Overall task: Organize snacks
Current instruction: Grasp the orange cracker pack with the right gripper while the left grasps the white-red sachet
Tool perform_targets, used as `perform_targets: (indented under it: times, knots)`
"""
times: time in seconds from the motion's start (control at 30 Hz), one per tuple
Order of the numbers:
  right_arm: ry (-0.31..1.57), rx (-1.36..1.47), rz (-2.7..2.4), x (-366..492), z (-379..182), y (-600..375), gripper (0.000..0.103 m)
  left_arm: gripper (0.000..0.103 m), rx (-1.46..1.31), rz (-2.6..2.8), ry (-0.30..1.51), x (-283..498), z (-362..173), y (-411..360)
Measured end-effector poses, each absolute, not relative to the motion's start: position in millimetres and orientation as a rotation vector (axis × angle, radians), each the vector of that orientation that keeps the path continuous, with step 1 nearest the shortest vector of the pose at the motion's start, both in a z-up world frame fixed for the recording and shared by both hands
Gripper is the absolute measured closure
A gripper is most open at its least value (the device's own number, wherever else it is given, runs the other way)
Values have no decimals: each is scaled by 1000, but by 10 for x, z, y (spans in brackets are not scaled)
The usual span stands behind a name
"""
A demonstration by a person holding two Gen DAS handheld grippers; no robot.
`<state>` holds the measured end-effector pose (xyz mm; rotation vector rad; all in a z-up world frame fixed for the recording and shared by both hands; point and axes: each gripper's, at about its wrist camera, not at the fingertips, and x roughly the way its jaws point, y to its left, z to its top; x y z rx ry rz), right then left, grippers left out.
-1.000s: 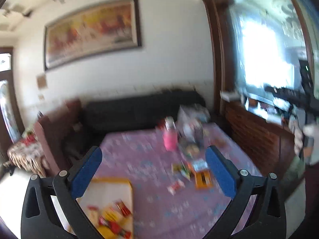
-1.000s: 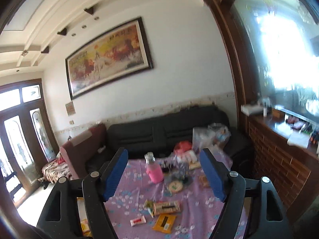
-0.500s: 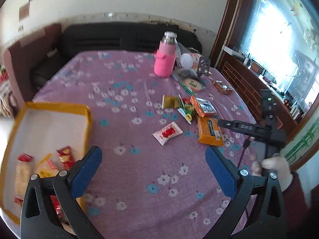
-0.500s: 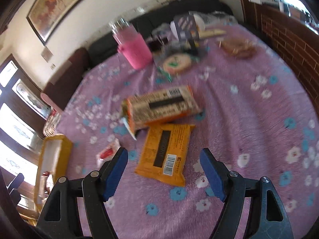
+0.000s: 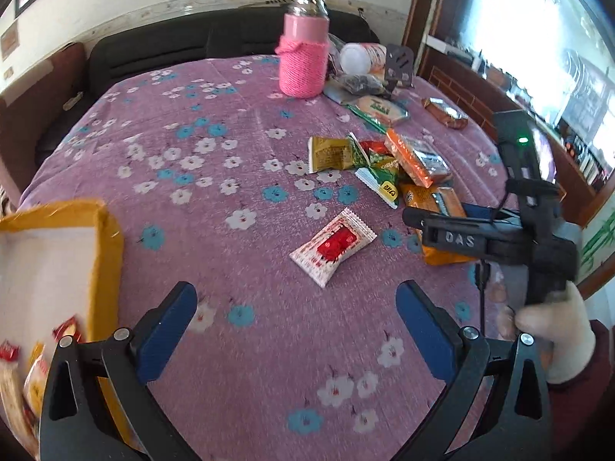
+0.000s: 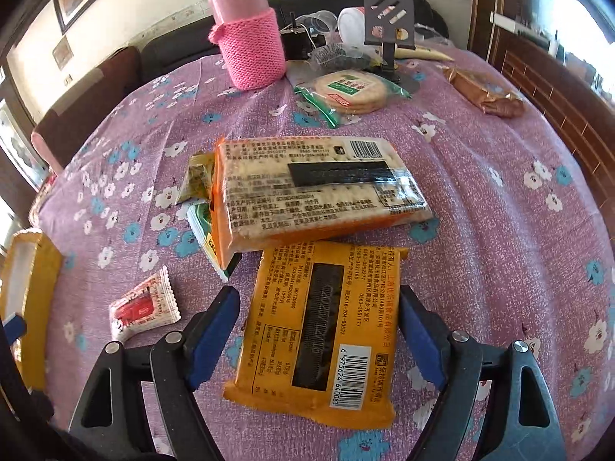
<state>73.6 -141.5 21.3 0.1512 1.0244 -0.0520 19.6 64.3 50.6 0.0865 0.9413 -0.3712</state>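
Several snack packets lie on a purple flowered tablecloth (image 5: pixel 215 176). My right gripper (image 6: pixel 319 296) is low over a flat orange cracker packet (image 6: pixel 319 326); its jaws are opening and straddle the packet's upper half, and the blue pads do not press on it. A bigger clear-and-orange cracker pack (image 6: pixel 319 192) overlaps that packet's far end. My left gripper (image 5: pixel 296 296) is open and empty, just short of a red-and-white sachet (image 5: pixel 332 246). At the left stands a yellow box (image 5: pixel 103 238) with several snacks inside. The right gripper (image 5: pixel 461 238) also shows in the left wrist view, held by a gloved hand (image 5: pixel 557 326).
A pink knit-sleeved bottle (image 6: pixel 250 42) stands at the far side of the table. Near it are a round cracker pack (image 6: pixel 349 90), a brown packet (image 6: pixel 484 92), a dark phone stand (image 6: pixel 388 19) and small yellow and green packets (image 5: pixel 330 151). A dark sofa lies beyond the table.
Both grippers have tipped down from the room's walls and dropped close to the table. The right one has come down around the orange packet; the left has neared the red-and-white sachet.
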Motion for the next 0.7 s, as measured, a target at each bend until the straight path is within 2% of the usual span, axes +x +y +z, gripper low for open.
perform_targets:
  times: [0.07, 0.1, 0.2, 0.43, 0.53, 0.6, 0.63, 0.67, 0.7]
  knots:
    - [1014, 129, -51, 704, 211, -1402, 21, 0, 110, -387, 956, 289, 424, 562]
    - [1008, 111, -57, 695, 213, -1399, 27, 0, 117, -394, 959, 321, 398, 535]
    - [1003, 96, -34, 675, 235, -1431, 31, 0, 126, -420, 974, 445, 288, 436]
    - [1011, 185, 40, 682, 252, -1572, 31, 0, 199, -460, 994, 709, 68, 250]
    - [1009, 221, 56, 681, 256, -1621, 31, 4, 268, -471, 1000, 762, -7, 168]
    - [1009, 231, 59, 676, 259, -1629, 31, 15, 303, -503, 982, 754, 16, 104]
    - [1009, 232, 59, 672, 259, -1627, 31, 31, 307, -509, 977, 744, 39, 91]
    - [1008, 233, 58, 669, 260, -1626, 31, 54, 310, -509, 975, 735, 62, 80]
    - [1008, 233, 57, 663, 261, -1622, 31, 66, 313, -516, 977, 716, 91, 67]
